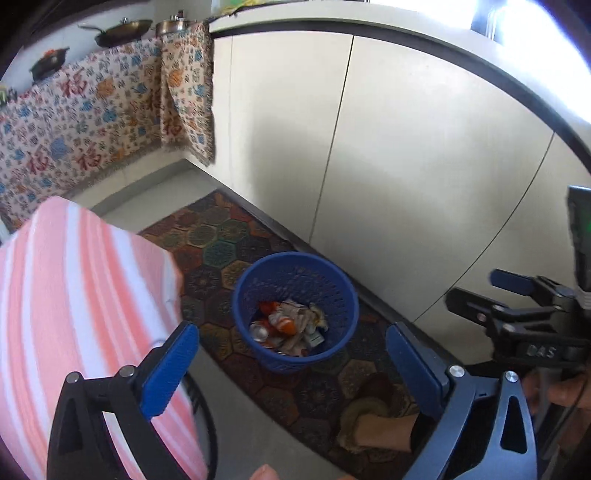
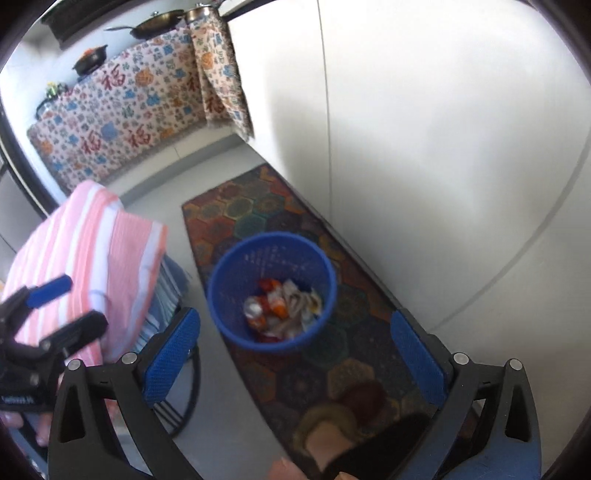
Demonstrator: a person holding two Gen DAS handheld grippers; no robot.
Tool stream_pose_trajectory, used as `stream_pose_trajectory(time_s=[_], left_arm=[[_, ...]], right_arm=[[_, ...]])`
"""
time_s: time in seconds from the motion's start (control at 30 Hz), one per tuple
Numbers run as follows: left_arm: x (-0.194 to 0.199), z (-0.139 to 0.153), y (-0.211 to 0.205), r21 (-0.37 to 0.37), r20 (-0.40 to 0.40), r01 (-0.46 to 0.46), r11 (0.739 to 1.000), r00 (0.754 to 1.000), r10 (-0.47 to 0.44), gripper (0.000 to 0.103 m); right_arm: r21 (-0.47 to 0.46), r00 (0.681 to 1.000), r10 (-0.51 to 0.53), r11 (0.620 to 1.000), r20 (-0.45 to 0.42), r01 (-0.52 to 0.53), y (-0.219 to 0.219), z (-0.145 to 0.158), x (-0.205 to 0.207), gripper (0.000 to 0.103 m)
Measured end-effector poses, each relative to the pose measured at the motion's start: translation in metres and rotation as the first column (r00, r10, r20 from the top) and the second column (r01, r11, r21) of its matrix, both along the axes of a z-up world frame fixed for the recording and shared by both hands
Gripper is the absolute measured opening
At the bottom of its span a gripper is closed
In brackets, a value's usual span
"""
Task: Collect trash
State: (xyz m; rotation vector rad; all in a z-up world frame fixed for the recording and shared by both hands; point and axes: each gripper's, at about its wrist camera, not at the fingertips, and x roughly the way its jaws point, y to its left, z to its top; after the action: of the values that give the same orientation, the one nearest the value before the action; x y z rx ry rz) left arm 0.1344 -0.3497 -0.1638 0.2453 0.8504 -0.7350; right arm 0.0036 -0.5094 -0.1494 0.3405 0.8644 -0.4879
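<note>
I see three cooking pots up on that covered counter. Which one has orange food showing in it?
The small black pot, farthest left on the patterned cloth. The dark frying pan and the shiny steel pot beside it show no food.

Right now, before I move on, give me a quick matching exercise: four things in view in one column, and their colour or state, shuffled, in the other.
Things:
1. Waste basket
2. Left gripper
3. Floor mat
4. Cloth on the stool

Colour or state:
A. pink and white stripes
B. blue, holding crumpled trash
C. open, nothing between its fingers
D. multicoloured hexagon pattern

Pairs: 1-B, 2-C, 3-D, 4-A
</note>
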Motion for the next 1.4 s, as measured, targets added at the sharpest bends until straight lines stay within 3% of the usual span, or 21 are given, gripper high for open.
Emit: stream_pose_trajectory(time_s=[0.2, 0.37, 0.63, 0.9, 1.4], left_arm=[[-0.026, 0.02, 0.024, 0.01, 0.077, -0.049, 0.999, 0.996, 0.048, 0.103], [-0.038, 0.029, 0.027, 0.101, 0.143, -0.122, 0.987, 0.984, 0.107, 0.103], [-0.042, 0.04, 0.046, 0.069, 0.049, -0.09, 0.994, 0.995, 0.087, 0.103], [-0.042, 0.045, 0.051, 0.025, 0.046, -0.078, 0.997, 0.996, 0.077, 0.103], [-0.042, 0.044, 0.048, 0.042, 0.049, -0.08, 0.996, 0.996, 0.078, 0.103]], right_arm=[[-0.02, 1.0, 0.03, 0.999, 0.004, -0.03, 0.033, 0.01, -0.026, 0.103], [-0.077, 0.999, 0.052, 0.996, -0.015, -0.053, 0.055, 0.02, -0.032, 0.102], [-0.038, 0.999, 0.044, 0.998, 0.001, -0.044, 0.065, 0.026, -0.038, 0.103], [-0.04, 0.999, 0.029, 0.999, 0.027, -0.028, 0.068, 0.036, -0.041, 0.103], [-0.037, 0.999, 0.026, 0.999, 0.026, -0.025, 0.07, 0.038, -0.04, 0.103]])
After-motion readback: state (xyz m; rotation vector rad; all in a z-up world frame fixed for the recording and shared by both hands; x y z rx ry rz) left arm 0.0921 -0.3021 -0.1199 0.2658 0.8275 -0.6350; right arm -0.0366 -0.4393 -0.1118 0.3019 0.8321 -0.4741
